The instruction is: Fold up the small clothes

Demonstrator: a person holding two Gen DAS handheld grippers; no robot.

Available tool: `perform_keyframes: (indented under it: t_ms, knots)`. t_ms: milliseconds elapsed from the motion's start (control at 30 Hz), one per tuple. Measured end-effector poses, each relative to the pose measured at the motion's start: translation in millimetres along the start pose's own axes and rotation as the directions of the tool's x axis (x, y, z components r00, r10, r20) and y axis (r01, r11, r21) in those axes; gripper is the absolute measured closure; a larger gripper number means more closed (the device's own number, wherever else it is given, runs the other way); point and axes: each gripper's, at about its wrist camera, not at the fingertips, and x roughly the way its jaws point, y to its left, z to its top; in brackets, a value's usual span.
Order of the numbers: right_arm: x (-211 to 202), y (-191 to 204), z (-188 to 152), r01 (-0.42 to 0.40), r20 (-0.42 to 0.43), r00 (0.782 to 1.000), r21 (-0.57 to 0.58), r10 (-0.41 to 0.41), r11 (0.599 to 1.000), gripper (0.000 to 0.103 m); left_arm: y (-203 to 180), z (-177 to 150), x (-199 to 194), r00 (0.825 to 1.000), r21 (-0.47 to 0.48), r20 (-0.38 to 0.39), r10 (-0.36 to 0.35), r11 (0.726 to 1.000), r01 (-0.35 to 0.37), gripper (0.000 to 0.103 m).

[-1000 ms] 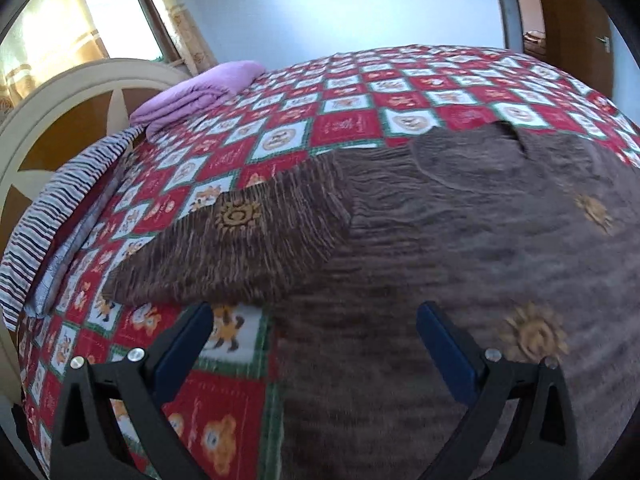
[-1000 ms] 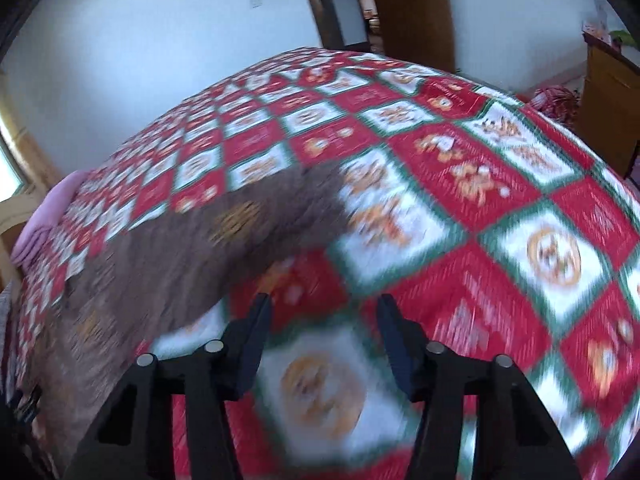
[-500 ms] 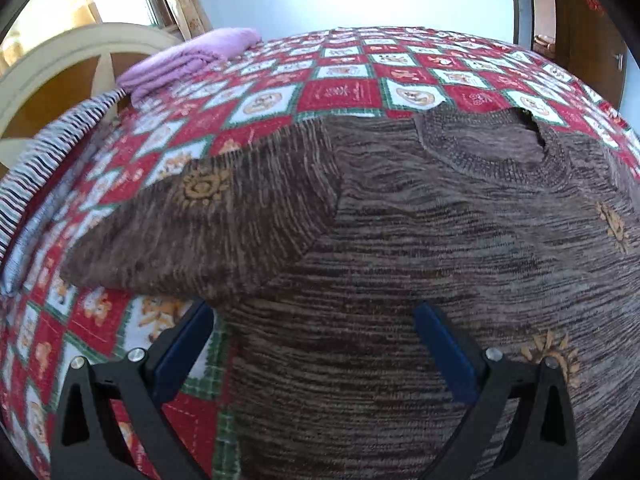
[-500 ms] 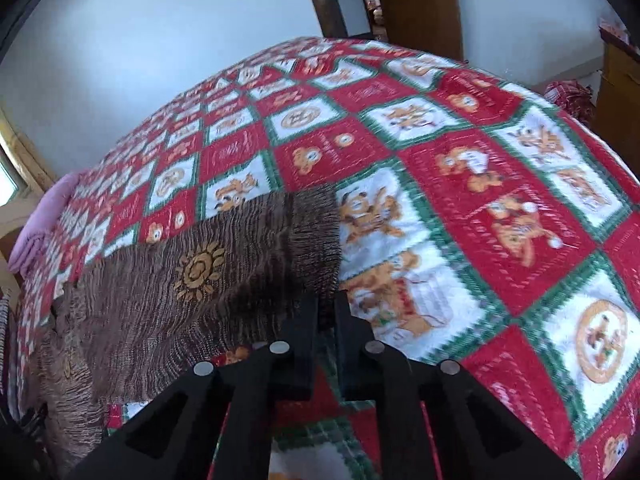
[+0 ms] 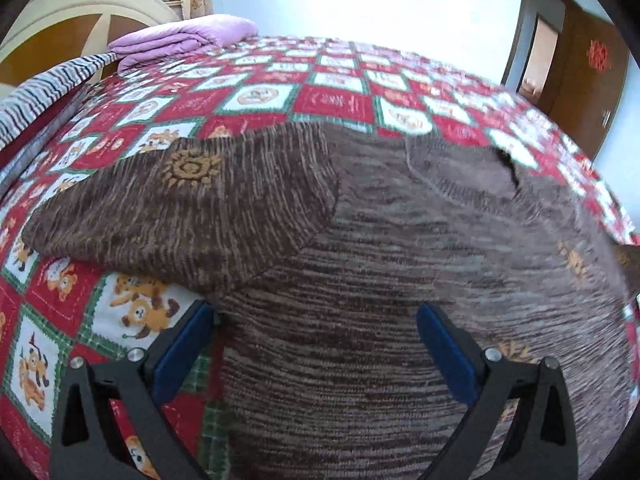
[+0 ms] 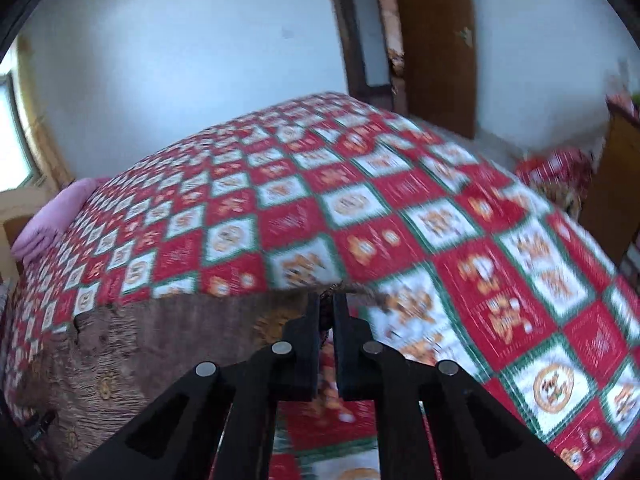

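Note:
A brown knitted sweater (image 5: 380,264) with yellow sun motifs lies spread on the bed. One sleeve (image 5: 188,208) is folded across onto its left side. My left gripper (image 5: 316,320) hovers open just above the sweater's body, its blue pads (image 5: 444,344) wide apart and nothing between them. In the right wrist view my right gripper (image 6: 327,308) is shut on the cuff of the other sleeve (image 6: 360,291), lifted off the quilt. The sweater (image 6: 132,344) stretches away to its left, and the picture is blurred.
The bed is covered by a red, white and green patterned quilt (image 5: 332,96). A folded purple blanket (image 5: 184,36) and a striped cloth (image 5: 36,92) lie by the headboard (image 5: 76,12). A brown door (image 6: 436,44) and a wooden cabinet (image 6: 616,184) stand beyond the bed.
My right gripper closed on the sleeve cuff and rose with it, pulling the sleeve up off the quilt. The left gripper stayed open and rolled a little over the sweater.

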Motion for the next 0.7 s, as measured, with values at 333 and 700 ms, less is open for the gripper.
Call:
perform_keyframes:
  t_ms: [333, 700]
  knots:
    - [-37, 129, 20, -0.059, 0.063, 0.995, -0.268, 0.079, 0.962, 0.098, 11, 3, -5, 0.997, -0.05, 0.06, -0.051, 0.997, 0.054, 0.0]
    - [-70, 303, -37, -0.166, 0.032, 0.971, -0.617, 0.236, 0.769, 0.098, 27, -2, -3, 0.99, -0.133, 0.059, -0.125, 0.982, 0.132, 0.0]
